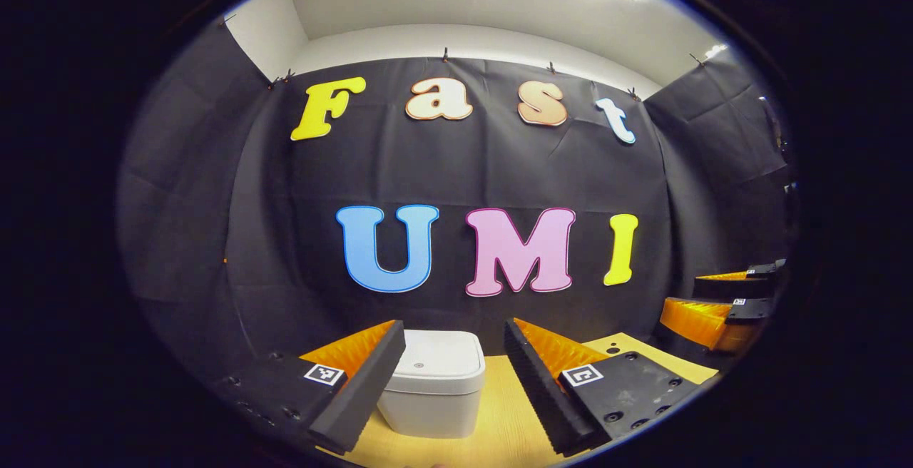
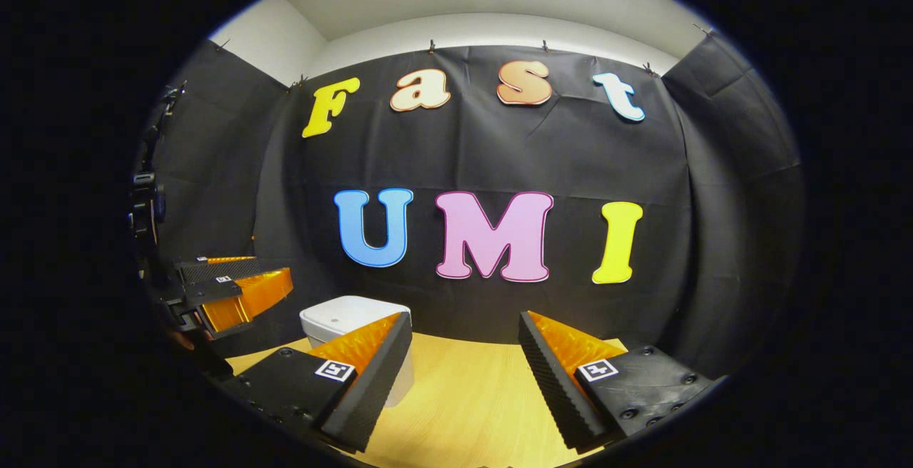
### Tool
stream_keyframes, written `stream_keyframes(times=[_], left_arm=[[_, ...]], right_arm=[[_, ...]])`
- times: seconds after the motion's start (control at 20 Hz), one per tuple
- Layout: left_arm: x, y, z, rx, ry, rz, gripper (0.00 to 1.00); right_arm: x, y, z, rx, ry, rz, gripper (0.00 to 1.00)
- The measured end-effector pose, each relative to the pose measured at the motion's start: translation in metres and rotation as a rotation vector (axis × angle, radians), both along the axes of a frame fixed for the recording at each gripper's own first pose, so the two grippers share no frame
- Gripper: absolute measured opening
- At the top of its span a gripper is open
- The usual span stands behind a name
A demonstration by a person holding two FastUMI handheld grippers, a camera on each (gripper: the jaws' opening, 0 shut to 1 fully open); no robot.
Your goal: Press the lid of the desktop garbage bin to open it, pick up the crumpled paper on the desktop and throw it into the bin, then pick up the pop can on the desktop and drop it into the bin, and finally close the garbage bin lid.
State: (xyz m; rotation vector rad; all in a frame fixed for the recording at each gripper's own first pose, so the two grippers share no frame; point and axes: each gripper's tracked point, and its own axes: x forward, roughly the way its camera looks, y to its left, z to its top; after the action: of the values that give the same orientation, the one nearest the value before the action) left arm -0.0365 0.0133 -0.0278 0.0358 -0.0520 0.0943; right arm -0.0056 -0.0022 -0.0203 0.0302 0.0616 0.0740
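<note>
A white desktop garbage bin (image 1: pixel 435 382) with its lid down stands on the wooden table, seen between the fingers of my left gripper (image 1: pixel 456 382), which is open and holds nothing. In the right gripper view the bin (image 2: pixel 342 318) sits at the left, partly behind my own left finger. My right gripper (image 2: pixel 463 375) is open with bare tabletop between its fingers. The right gripper (image 1: pixel 720 307) shows at the far right of the left gripper view, and the left gripper (image 2: pixel 228 290) at the far left of the right gripper view.
The light wooden table (image 2: pixel 463 404) runs back to the black cloth wall just behind the bin. A black stand with fittings (image 2: pixel 146 204) rises at the left edge of the right gripper view.
</note>
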Motion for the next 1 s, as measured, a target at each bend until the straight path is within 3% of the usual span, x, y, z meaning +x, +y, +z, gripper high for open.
stream_keyframes(times=[0.5, 0.65, 0.7, 0.75, 1.0], left_arm=[[-0.002, 0.01, -0.007, 0.026, 0.022, 0.014, 0.95], [0.0, 0.016, -0.016, -0.023, 0.05, 0.041, 0.99], [0.002, 0.018, -0.018, -0.037, 0.053, 0.049, 0.95], [0.003, 0.018, -0.02, -0.044, 0.057, 0.045, 0.95], [0.006, 0.019, -0.023, -0.03, 0.062, 0.027, 0.95]], right_arm=[[0.0, -0.022, 0.006, -0.035, -0.025, -0.039, 0.97], [-0.002, -0.024, 0.004, -0.05, -0.017, -0.048, 0.97], [-0.003, -0.024, 0.005, -0.065, -0.02, -0.048, 1.0], [-0.003, -0.023, 0.007, -0.078, -0.023, -0.048, 0.97], [-0.003, -0.018, 0.009, -0.073, -0.019, -0.056, 0.97]])
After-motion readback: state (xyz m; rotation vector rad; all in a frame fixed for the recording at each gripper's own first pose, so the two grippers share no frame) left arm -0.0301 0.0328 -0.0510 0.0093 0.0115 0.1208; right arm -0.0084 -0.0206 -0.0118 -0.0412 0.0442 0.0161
